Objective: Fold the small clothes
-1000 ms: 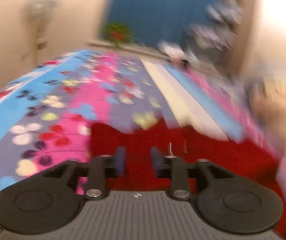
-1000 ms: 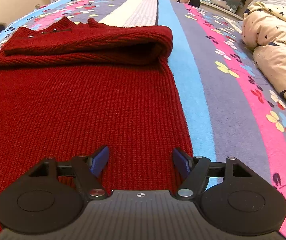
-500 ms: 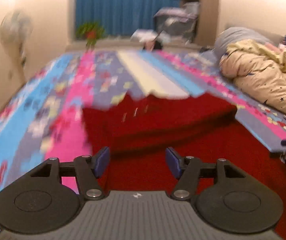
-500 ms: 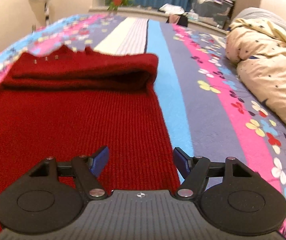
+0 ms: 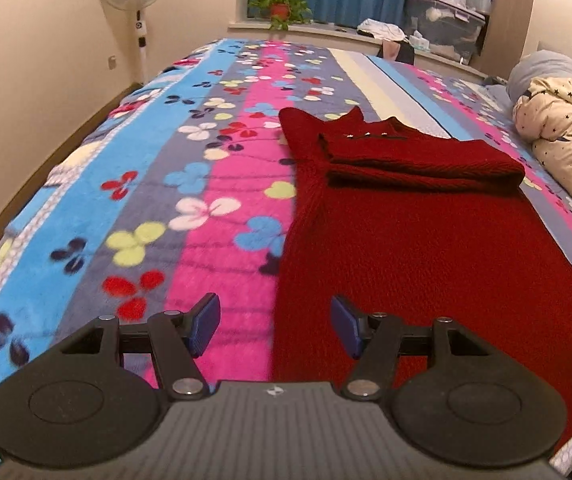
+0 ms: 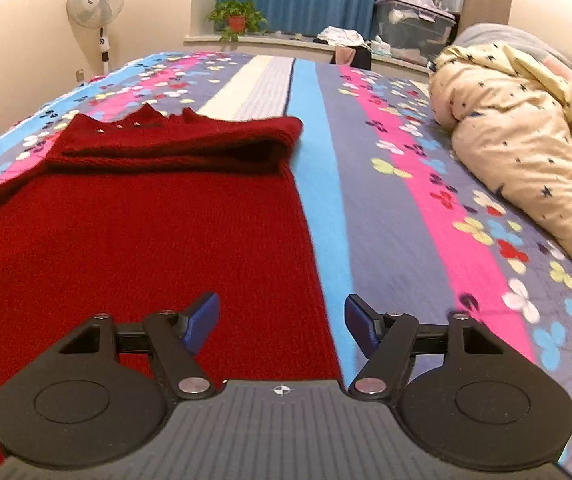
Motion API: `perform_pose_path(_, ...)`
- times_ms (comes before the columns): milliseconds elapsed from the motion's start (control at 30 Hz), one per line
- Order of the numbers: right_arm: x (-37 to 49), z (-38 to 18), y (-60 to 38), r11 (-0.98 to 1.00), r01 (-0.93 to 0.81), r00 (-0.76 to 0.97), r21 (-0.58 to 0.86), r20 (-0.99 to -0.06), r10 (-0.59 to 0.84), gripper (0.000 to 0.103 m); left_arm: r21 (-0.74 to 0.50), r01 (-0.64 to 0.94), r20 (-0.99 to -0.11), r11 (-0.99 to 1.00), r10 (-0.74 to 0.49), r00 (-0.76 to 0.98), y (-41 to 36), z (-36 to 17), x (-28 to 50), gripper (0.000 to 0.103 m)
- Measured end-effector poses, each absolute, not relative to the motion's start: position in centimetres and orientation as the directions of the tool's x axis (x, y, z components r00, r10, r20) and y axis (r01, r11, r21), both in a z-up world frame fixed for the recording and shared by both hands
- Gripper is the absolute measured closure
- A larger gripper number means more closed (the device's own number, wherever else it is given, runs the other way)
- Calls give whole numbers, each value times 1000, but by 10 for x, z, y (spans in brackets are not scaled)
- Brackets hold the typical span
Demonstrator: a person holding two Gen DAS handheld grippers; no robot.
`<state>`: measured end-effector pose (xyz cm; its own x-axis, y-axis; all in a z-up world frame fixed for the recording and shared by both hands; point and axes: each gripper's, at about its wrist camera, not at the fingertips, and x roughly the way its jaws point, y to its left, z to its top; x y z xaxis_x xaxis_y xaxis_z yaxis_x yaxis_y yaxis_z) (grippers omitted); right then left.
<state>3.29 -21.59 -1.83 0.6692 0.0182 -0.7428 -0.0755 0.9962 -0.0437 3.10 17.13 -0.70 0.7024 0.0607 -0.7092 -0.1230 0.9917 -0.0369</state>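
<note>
The dark red knitted sweater [image 5: 425, 240] is spread flat on the flower-striped bed blanket [image 5: 146, 208], long axis toward 12 o'clock, sleeves folded across the far end. The left gripper [image 5: 272, 330] straddles its left edge, jaws spread, empty. The right gripper [image 6: 282, 328] straddles its right edge, jaws closing, nothing gripped. The near hem is hidden.

left gripper [image 5: 272, 326] opened wider, both grippers pulled back

both views are angled down along the bed [image 5: 214, 184] from its near end; the red sweater [image 5: 425, 248] [image 6: 134, 232] is shared.
</note>
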Motion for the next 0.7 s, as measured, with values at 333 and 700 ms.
perform_pose_path(333,24,-41,-254,997,2,567,80,-821,65,37,-173,-180,-680,968,15,733,180,-40,-5,37)
perform_pose_path(700,38,-79,-258,991,55,408,125,-908,92,31,-118,-176,-762,977,25,647,160,-76,10,44)
